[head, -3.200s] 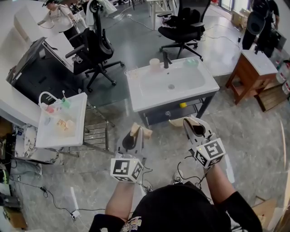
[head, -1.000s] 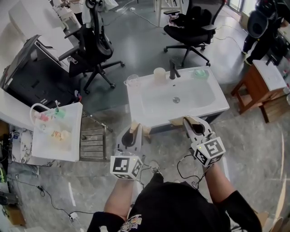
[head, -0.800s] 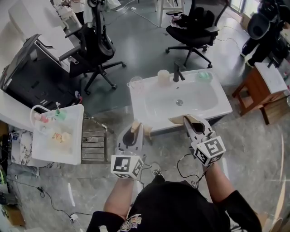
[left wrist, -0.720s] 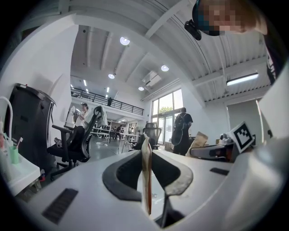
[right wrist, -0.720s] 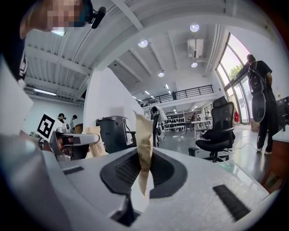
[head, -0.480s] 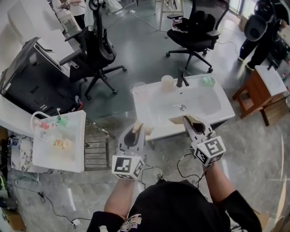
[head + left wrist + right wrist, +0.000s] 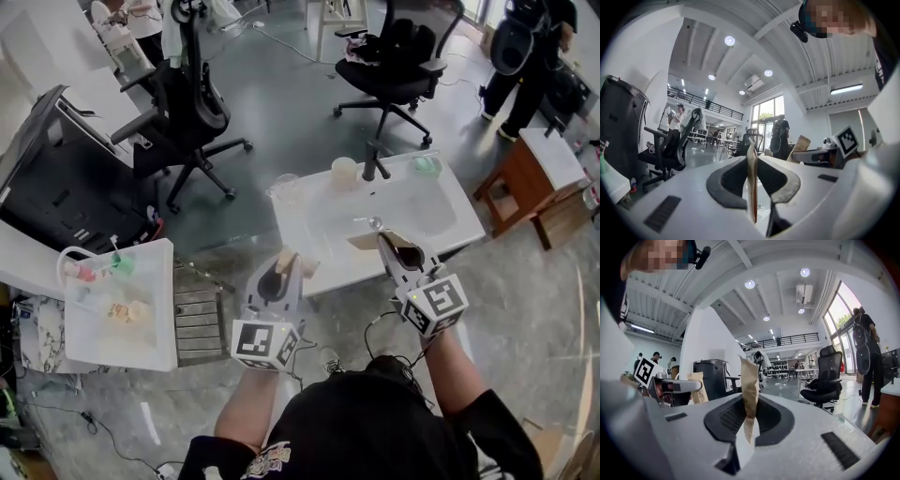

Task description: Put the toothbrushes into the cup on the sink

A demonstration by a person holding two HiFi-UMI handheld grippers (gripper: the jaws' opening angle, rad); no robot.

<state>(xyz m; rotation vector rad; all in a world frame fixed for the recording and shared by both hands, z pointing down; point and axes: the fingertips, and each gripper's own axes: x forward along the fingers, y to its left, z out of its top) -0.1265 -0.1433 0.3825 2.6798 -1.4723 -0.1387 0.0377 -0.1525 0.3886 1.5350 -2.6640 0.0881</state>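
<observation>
Head view: cup [image 7: 344, 172] upright on sink [image 7: 314, 230]

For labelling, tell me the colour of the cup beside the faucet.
Cream cup, best in head view.

Bright, even indoor light, ceiling lamps [image 7: 731, 41] glaring, strong fisheye edges, foreground perhaps slightly soft

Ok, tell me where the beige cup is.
Head view, upper middle: the beige cup stands on the sink's far rim, just left of the dark faucet, right of a clear glass.
</observation>
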